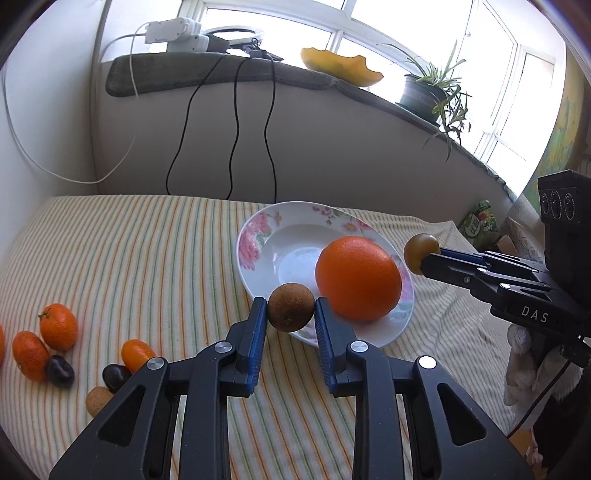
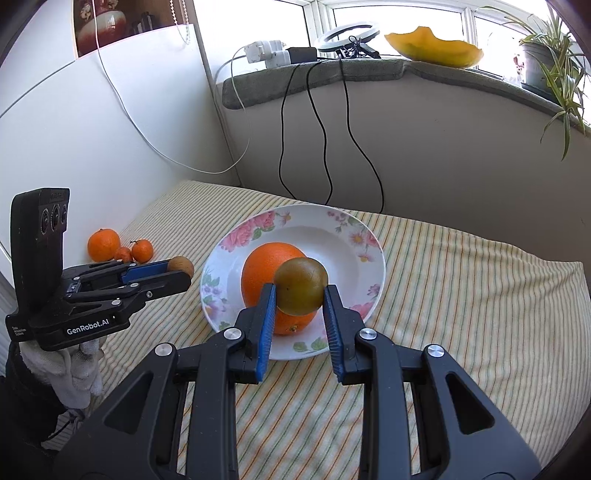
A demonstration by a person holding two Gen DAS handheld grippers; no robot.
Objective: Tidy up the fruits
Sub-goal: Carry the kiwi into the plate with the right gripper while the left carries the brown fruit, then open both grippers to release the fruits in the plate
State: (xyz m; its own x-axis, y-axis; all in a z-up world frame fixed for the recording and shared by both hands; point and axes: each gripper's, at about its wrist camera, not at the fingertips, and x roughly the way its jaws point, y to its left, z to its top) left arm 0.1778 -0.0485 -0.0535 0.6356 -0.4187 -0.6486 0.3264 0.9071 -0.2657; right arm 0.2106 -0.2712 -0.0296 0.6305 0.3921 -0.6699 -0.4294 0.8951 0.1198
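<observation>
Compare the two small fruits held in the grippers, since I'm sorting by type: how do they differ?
The left gripper holds a brown fruit with a dull, rough skin; the right gripper holds an olive-green fruit with a smooth, slightly shiny skin. Both are small, round and clamped near the plate holding the orange.

1. Strong daylight enters through the window [image 1: 369, 22] behind the sill; the panes are blown out to pure white in both views.
2. The room is bright, and the striped cloth [image 2: 461, 295] is evenly lit.
3. Backlight leaves the near black hand-held gripper bodies dark, with little surface detail.
4. A soft shadow lies under the orange [image 1: 358, 278] inside the plate [image 1: 258, 236], whose glaze carries a pale sheen.
5. Fisheye distortion bends the sill and walls into curves; dark vignetting fills the corners.
6. Focus is sharp at centre, with slight softening and colour fringing towards the edges.
</observation>
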